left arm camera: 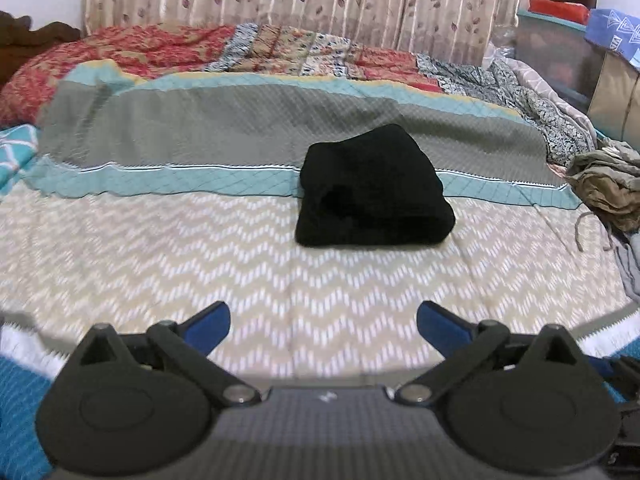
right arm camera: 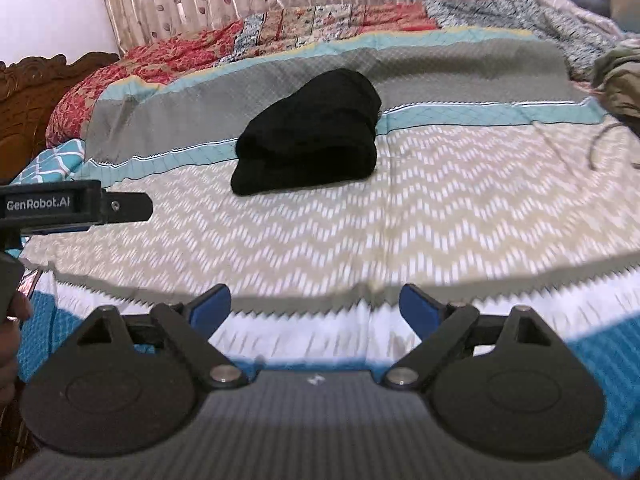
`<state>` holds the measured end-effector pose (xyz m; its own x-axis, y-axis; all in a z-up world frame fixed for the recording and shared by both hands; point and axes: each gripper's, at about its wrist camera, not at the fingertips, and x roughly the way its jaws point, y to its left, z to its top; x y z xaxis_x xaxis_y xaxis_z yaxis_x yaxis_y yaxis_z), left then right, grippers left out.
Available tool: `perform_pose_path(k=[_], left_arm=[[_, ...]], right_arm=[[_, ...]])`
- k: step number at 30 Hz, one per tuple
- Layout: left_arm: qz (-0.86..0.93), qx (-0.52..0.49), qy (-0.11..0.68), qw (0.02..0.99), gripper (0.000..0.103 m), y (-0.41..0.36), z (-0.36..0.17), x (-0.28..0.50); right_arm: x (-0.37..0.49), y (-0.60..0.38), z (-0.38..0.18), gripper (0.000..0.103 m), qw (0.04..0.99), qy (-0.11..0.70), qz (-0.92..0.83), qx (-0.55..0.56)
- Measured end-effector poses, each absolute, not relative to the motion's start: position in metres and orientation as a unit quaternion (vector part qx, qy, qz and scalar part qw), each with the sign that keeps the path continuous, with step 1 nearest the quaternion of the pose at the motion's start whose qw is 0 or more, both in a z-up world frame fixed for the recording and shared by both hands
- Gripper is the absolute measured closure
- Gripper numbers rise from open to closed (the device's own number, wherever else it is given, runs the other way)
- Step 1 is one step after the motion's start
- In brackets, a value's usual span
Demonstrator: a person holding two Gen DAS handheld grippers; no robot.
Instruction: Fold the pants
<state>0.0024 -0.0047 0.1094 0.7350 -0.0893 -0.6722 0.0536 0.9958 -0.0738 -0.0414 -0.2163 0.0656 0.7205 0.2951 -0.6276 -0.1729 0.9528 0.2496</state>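
Note:
The black pants (left arm camera: 372,188) lie folded into a compact bundle on the bed, across the teal stripe of the bedspread; they also show in the right wrist view (right arm camera: 312,132). My left gripper (left arm camera: 323,320) is open and empty, held well back from the bundle above the chevron part of the bedspread. My right gripper (right arm camera: 315,306) is open and empty, also well back, near the bed's front edge. The left gripper's body (right arm camera: 76,204) shows at the left edge of the right wrist view.
The patterned bedspread (left arm camera: 200,248) covers the bed. A pile of olive and grey clothes (left arm camera: 608,184) lies at the right edge. A red floral quilt (left arm camera: 120,52) and curtains are behind. A wooden headboard (right arm camera: 28,96) stands at left. Boxes (left arm camera: 560,52) stand at far right.

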Motion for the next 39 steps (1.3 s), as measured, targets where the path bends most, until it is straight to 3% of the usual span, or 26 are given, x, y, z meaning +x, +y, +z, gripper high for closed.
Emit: perform_pose_path(k=[8, 15, 18, 39], left_arm=[[-0.01, -0.029, 0.343, 0.939, 0.0, 0.003, 0.126, -0.046], [0.031, 0.017, 0.34, 0.94, 0.0, -0.008, 0.134, -0.063], [0.038, 0.025, 0.343, 0.938, 0.0, -0.013, 0.136, -0.065], [0.028, 0.037, 0.346, 0.937, 0.0, -0.024, 0.146, -0.075]], right_arm=[[-0.088, -0.206, 0.096, 0.009, 0.946, 0.28, 0.131, 0.097], [-0.09, -0.211, 0.103, 0.009, 0.925, 0.328, 0.132, 0.139], [-0.099, -0.209, 0.108, 0.0, 0.929, 0.326, 0.12, 0.131], [-0.12, -0.222, 0.113, 0.0, 0.924, 0.331, 0.114, 0.151]])
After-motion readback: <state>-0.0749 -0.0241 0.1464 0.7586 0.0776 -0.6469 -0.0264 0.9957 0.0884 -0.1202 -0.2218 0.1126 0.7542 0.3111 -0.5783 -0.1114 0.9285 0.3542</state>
